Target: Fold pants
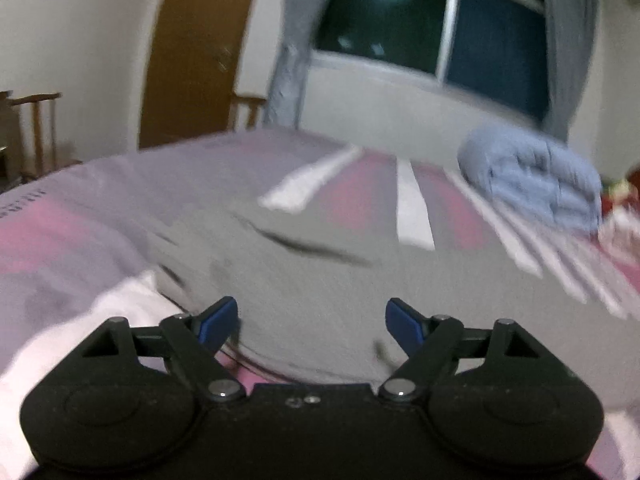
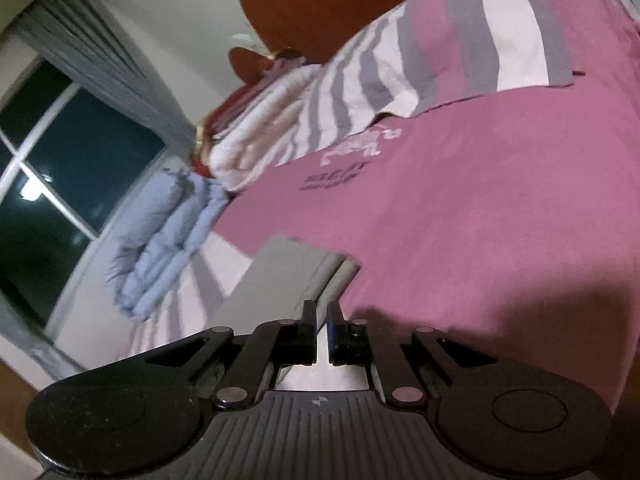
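Only one pair of grey pants [image 1: 312, 280] lies on the bed [image 2: 480, 220], spread under the left gripper [image 1: 312, 326], whose two fingers stand wide apart, holding nothing. Right gripper [image 2: 322, 332]: two fingers pinched together on a pants edge [image 2: 280, 276]. One blue quilt [image 1: 536, 180] sits beyond, folded.

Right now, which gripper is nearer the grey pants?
Right. The right gripper is shut on an edge of the grey pants. The left gripper is open just above the pants, which show between its fingers, unpinched.
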Action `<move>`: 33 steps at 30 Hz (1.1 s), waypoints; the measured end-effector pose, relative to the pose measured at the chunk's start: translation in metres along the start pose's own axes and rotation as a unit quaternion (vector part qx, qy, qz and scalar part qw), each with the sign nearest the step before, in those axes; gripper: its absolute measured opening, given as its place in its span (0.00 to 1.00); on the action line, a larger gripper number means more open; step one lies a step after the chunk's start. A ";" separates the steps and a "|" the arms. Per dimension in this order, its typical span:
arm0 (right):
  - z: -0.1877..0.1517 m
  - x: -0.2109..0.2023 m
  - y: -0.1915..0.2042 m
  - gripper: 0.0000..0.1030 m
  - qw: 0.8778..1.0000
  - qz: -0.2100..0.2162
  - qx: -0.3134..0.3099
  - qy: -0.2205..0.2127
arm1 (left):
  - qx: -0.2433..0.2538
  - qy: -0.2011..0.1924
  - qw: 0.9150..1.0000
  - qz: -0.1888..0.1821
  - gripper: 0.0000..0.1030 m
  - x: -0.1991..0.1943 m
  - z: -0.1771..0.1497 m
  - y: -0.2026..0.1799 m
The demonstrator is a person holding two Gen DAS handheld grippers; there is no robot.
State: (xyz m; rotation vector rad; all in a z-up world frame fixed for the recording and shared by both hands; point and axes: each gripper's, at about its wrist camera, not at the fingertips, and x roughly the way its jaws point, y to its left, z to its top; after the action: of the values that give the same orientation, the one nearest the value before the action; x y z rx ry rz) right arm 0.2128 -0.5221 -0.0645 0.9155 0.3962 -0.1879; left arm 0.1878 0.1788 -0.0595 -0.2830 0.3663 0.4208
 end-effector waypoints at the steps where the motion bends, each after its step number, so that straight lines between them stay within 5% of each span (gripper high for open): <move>1: -0.005 -0.005 0.002 0.06 1.000 0.004 0.000 0.001 | -0.015 -0.008 1.000 0.005 0.71 -0.003 0.003 0.007; 4: -0.020 -0.015 0.012 0.06 1.000 0.008 -0.009 0.008 | -0.055 0.005 0.998 0.033 0.63 0.007 0.012 0.031; 9: -0.033 -0.012 0.034 0.06 0.999 0.004 -0.041 0.016 | -0.100 0.065 0.993 0.026 0.42 0.041 0.021 0.061; 17: -0.039 -0.004 0.044 0.06 0.997 -0.008 -0.074 0.036 | -0.098 0.064 0.993 0.006 0.34 0.057 0.032 0.069; 18: -0.039 -0.003 0.043 0.06 0.997 -0.010 -0.073 0.037 | -0.091 0.063 0.994 0.003 0.27 0.059 0.035 0.068; 24: -0.038 0.001 0.042 0.07 0.996 -0.015 -0.074 0.050 | -0.071 -0.016 0.997 -0.039 0.18 0.049 0.072 0.055; 27: -0.039 0.000 0.044 0.07 0.996 -0.012 -0.078 0.051 | -0.053 -0.042 0.997 -0.031 0.19 0.045 0.078 0.048; 31: -0.038 0.000 0.043 0.07 0.996 -0.010 -0.075 0.053 | 0.002 0.060 0.998 0.032 0.19 0.077 0.044 0.049; 33: -0.038 -0.002 0.041 0.08 0.996 -0.009 -0.069 0.052 | 0.014 0.055 0.998 0.032 0.21 0.071 0.031 0.052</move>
State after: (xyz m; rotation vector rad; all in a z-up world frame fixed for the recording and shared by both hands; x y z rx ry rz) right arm 0.2151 -0.4672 -0.0545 0.7879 0.5081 -0.1274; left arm 0.2342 0.2594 -0.0703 -0.2688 0.4893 0.4635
